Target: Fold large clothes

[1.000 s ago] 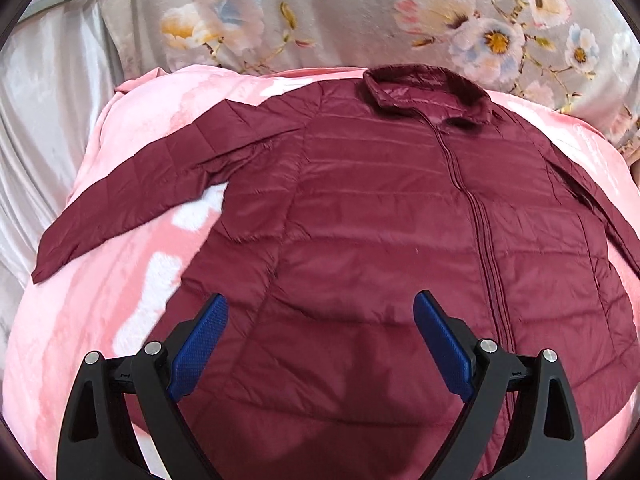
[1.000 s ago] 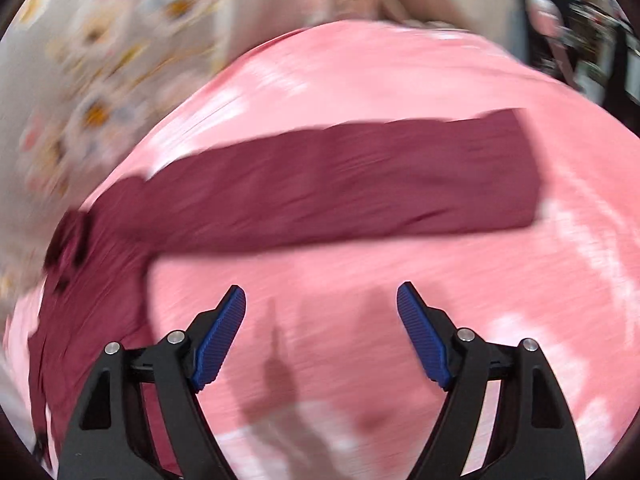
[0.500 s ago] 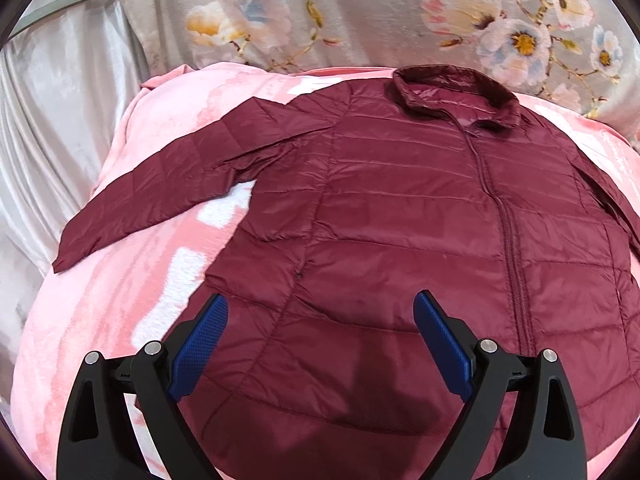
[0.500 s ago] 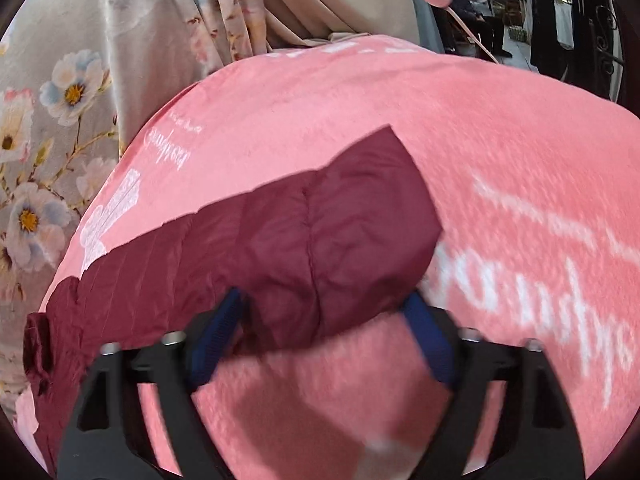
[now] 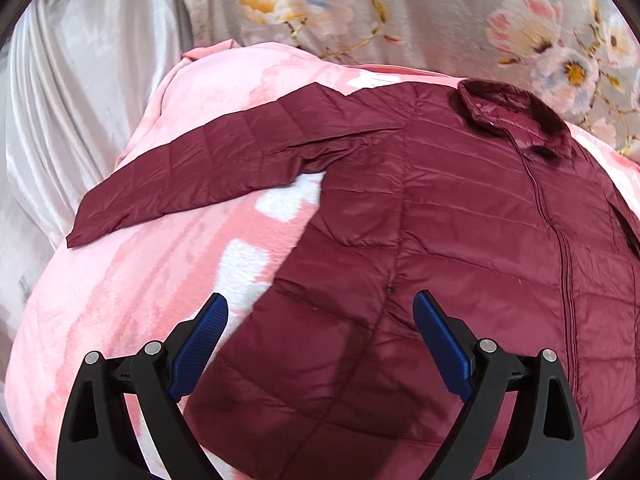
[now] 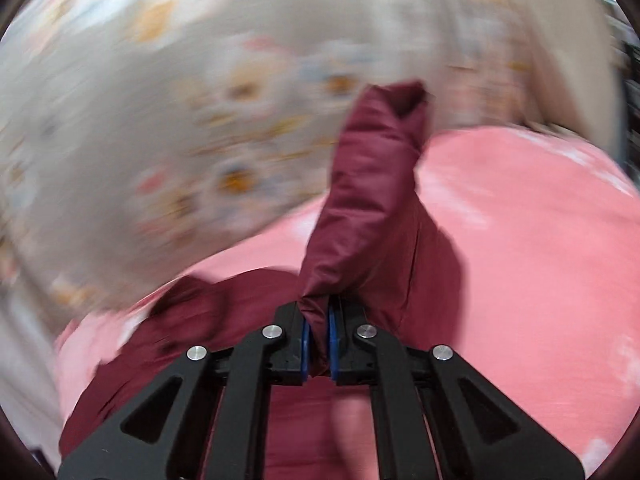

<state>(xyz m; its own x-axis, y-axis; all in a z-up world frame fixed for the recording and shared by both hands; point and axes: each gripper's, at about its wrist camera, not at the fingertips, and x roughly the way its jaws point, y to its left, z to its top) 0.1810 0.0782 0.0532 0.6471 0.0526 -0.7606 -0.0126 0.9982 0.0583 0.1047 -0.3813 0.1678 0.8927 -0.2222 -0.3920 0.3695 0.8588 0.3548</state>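
Jacket (image 5: 460, 240): spread flat, collar far, free sleeve (image 5: 208, 172) reaching left.
Left gripper (image 5: 320, 336): open, empty, nearer that sleeve.
Right gripper (image 6: 318, 340): pinching the other sleeve (image 6: 372, 200), seemingly lifted.

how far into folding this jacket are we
Early. Done: the maroon quilted puffer jacket lies spread, zipped, front up on the pink fleece blanket. In hand: the right tool is shut on one sleeve, lifted off the blanket. Left: the other sleeve lies stretched out flat, the open left tool holds nothing, and the body shows no fold.
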